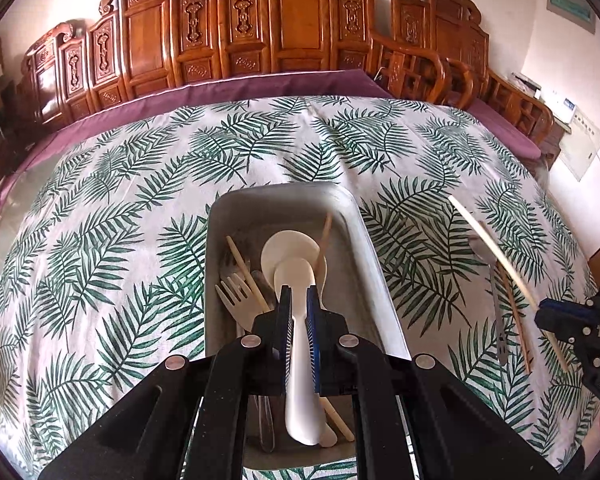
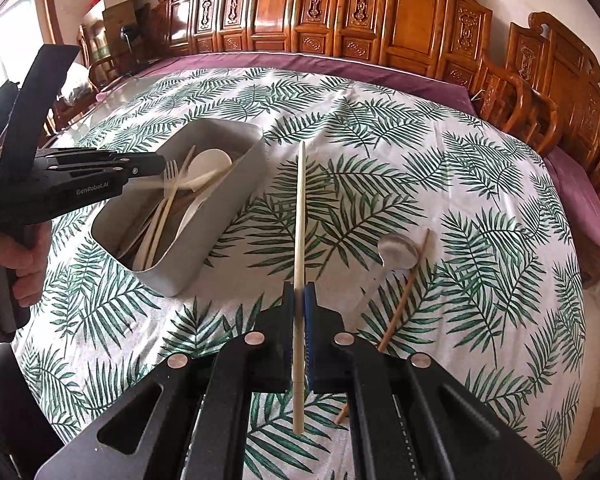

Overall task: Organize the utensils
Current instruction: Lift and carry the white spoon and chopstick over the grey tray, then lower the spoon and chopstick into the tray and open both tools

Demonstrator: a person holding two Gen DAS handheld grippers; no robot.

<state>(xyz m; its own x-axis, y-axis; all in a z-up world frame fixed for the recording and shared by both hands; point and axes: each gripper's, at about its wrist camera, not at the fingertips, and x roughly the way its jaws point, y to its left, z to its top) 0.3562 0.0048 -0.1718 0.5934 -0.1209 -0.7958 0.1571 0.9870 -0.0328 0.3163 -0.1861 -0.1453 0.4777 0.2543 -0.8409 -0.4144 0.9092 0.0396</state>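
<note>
Clamping a white plastic spoon (image 1: 298,320) right over the grey metal tray (image 1: 374,256), left gripper (image 1: 298,300) is nearly closed; right gripper (image 2: 299,300) pinches a pale wooden chopstick (image 2: 300,216) beside the tray.

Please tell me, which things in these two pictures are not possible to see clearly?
- Left wrist view: metal utensils in the bin lie under the white spoon and left gripper.
- Right wrist view: the left gripper tip is motion-blurred.
- Right wrist view: the brown chopstick passes behind the right gripper.
</note>
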